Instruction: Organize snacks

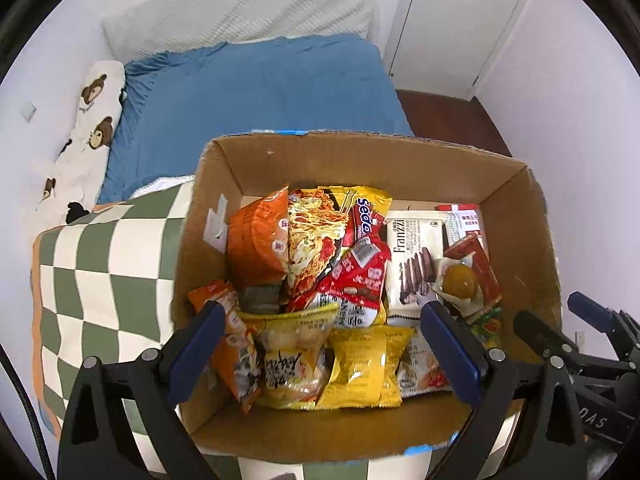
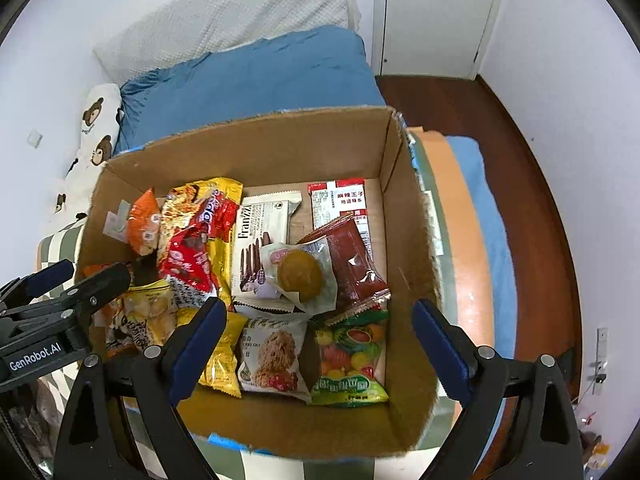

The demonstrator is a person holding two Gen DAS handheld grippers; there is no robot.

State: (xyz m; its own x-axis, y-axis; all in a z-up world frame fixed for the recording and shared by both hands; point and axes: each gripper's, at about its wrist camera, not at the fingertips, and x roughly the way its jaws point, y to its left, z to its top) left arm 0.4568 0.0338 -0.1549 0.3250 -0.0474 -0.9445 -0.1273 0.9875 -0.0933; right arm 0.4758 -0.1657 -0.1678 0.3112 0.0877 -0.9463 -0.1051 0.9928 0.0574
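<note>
Directly below both tools, a cardboard box (image 1: pixel 516 216) full of snacks. Left gripper (image 1: pixel 320 344) spread wide, nothing held, pointing steeply down over the near left of the box; between and under its fingers, a yellow packet (image 1: pixel 362 368) and a clear bag of puffs (image 1: pixel 292 360), both lying flat. Right gripper (image 2: pixel 316 340) likewise spread wide and empty, hanging above the near right; under its gap, an oat-cookie packet (image 2: pixel 272 356) and a fruit-candy bag (image 2: pixel 348 364), side by side, long axes running away from the tool. Judged nearer for the right hand: these two, and just beyond them a round pastry in clear wrap (image 2: pixel 300 276) resting on a dark red sachet (image 2: pixel 352 264). Farther out, a Franzzi wafer pack (image 2: pixel 260 240), long axis pointing away, toward the far wall. Farther left, noodle packets (image 1: pixel 316 240) standing tilted, nearer the left hand.
</note>
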